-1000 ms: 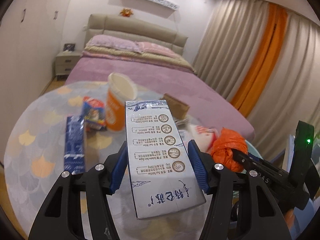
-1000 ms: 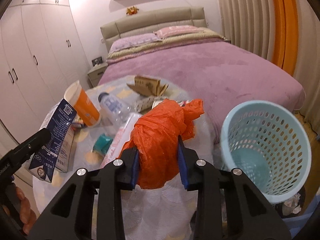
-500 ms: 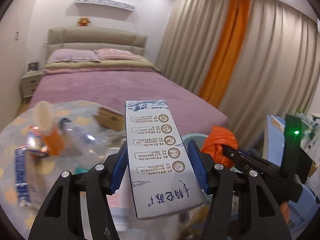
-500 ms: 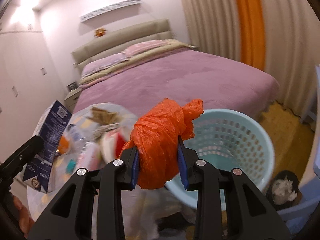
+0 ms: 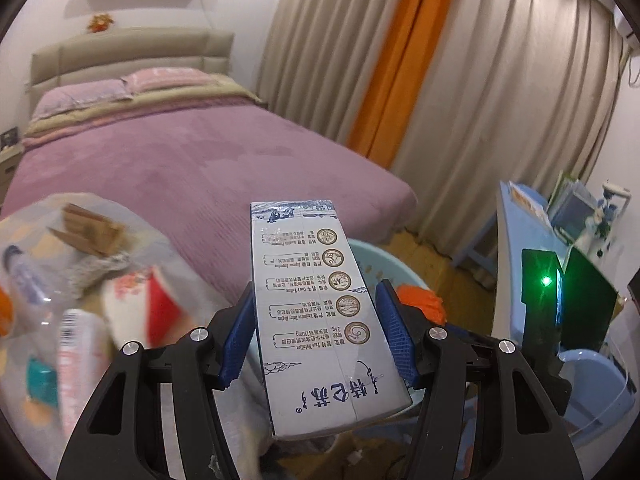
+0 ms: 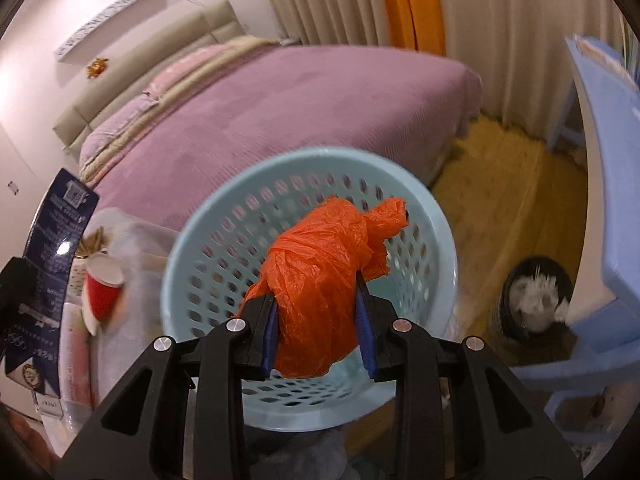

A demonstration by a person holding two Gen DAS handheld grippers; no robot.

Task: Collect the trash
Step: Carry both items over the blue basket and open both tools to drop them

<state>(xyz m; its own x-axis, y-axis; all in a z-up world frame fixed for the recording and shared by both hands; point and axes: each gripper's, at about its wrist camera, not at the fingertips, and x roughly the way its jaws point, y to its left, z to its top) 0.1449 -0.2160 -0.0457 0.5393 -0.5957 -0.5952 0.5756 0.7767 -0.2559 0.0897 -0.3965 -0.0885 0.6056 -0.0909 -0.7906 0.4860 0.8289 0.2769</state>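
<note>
My left gripper is shut on a white and blue milk carton, held in the air past the table's right edge. The carton also shows at the left of the right wrist view. My right gripper is shut on a crumpled orange plastic bag and holds it over the mouth of a light blue perforated basket. The bag and the basket's rim show behind the carton in the left wrist view.
A round table at left carries a red and white cup, a plastic bottle, crumpled brown paper and other litter. A purple bed lies behind. A blue desk and a small black bin stand at right.
Both grippers have swung right, away from the table. The orange bag has moved from beside the basket to over its mouth. The carton has left the table top.
</note>
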